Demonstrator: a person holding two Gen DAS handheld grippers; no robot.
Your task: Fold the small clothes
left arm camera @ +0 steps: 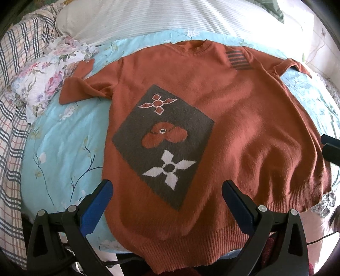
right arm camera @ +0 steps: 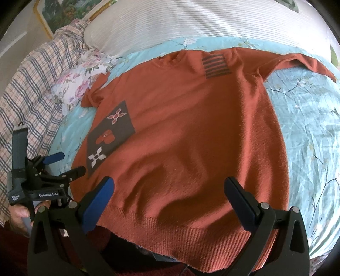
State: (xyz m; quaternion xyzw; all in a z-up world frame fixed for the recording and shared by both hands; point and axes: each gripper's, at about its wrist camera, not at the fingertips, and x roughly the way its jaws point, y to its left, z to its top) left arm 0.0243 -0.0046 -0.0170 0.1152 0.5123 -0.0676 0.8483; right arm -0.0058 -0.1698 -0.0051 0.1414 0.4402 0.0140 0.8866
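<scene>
A rust-orange knit sweater [left arm camera: 244, 110] lies flat, face up, on the bed, collar far, ribbed hem near me. It has a grey patch with flower motifs [left arm camera: 163, 140] and a striped grey block [left arm camera: 240, 60] by the shoulder. It also shows in the right wrist view [right arm camera: 191, 131]. Both sleeves lie spread out to the sides. My left gripper [left arm camera: 166, 186] is open and empty above the hem's left part. My right gripper [right arm camera: 169, 184] is open and empty above the hem's right part. The left gripper also shows in the right wrist view [right arm camera: 68, 163], open.
The sweater rests on a light blue floral bedspread [left arm camera: 59, 148]. A white striped pillow [left arm camera: 148, 19] lies beyond the collar. A floral cloth [left arm camera: 48, 74] and a plaid blanket [left arm camera: 12, 118] bunch at the left. A framed picture [right arm camera: 63, 14] stands at the far left.
</scene>
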